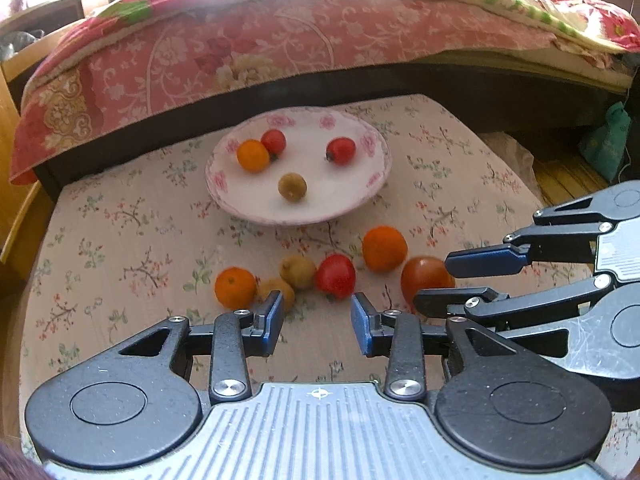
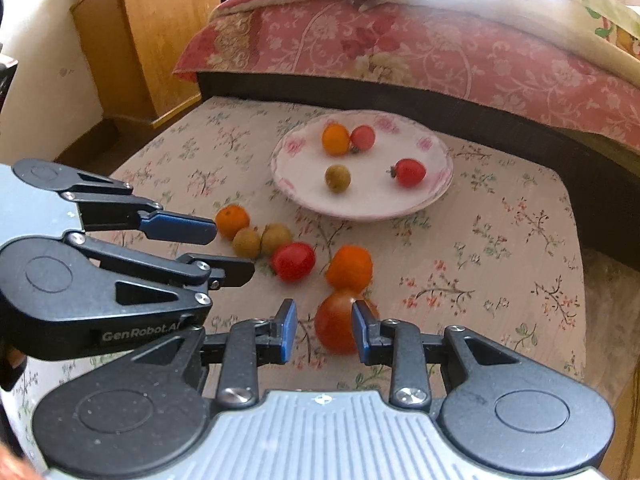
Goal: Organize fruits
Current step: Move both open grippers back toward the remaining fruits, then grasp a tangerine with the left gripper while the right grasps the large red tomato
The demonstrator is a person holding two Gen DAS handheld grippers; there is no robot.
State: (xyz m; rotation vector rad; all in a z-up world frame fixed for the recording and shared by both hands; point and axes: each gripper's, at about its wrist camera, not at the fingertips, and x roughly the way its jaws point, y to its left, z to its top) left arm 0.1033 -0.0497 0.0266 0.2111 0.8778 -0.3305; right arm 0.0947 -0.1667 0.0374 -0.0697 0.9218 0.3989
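Note:
A white plate with pink flowers (image 1: 298, 218) (image 2: 360, 213) holds a small orange, two red tomatoes and a brown fruit. In front of it on the flowered cloth lie a small orange (image 1: 235, 287), two brown fruits (image 1: 298, 272), a red tomato (image 1: 335, 276), a larger orange (image 1: 384, 248) and a big orange-red tomato (image 1: 426, 280) (image 2: 334, 326). My left gripper (image 1: 318, 320) is open and bare, just short of the brown fruits and the red tomato. My right gripper (image 2: 325, 328) is open, its tips at the big tomato's near side; the pads do not press it.
The cloth covers a low table (image 2: 500, 280) whose right edge drops off. A bed with a red flowered quilt (image 1: 240, 48) runs along the far side. A wooden cabinet (image 2: 160, 40) stands at the far left. A teal bag (image 1: 608, 140) sits on the floor.

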